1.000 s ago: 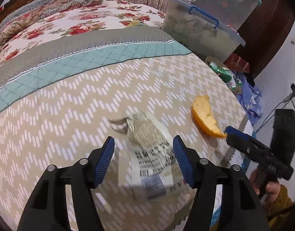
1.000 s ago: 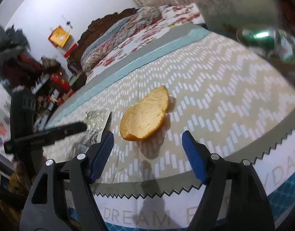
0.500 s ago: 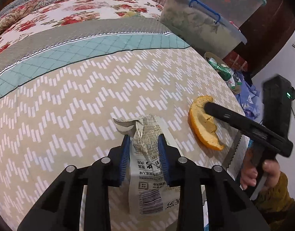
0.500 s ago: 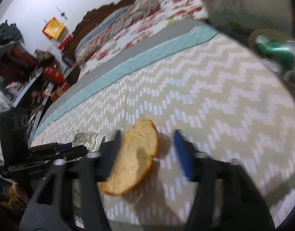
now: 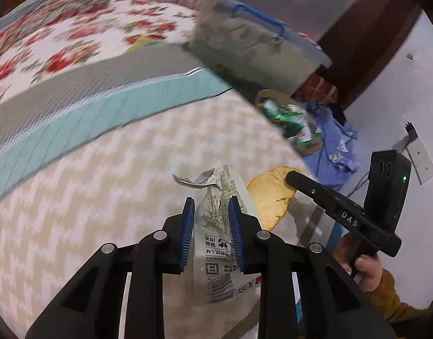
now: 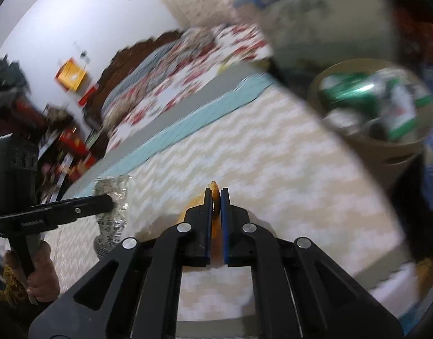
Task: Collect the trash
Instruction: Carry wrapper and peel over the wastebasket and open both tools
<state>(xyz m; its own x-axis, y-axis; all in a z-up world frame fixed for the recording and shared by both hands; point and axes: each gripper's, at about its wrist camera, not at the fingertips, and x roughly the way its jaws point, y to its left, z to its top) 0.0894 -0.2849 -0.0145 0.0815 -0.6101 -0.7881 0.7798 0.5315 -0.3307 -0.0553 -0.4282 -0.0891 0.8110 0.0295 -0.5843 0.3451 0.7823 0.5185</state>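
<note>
Left claw (image 5: 210, 231) closing, pads pinching the crumpled wrapper (image 5: 219, 220), right claw (image 6: 215, 220) clamped on orange peel (image 6: 215, 189), both lifted just off the bed (image 5: 89, 197), likely heading to the bin (image 6: 380, 147) beside it.

Black plastic left gripper (image 5: 210, 226) and right gripper (image 6: 215, 223), blue ribbed pads (image 5: 188, 231), silver round screws (image 5: 160, 235). White "DAS" lettering, green light at three o'clock. Mustard-yellow sleeve (image 5: 391, 296).
</note>
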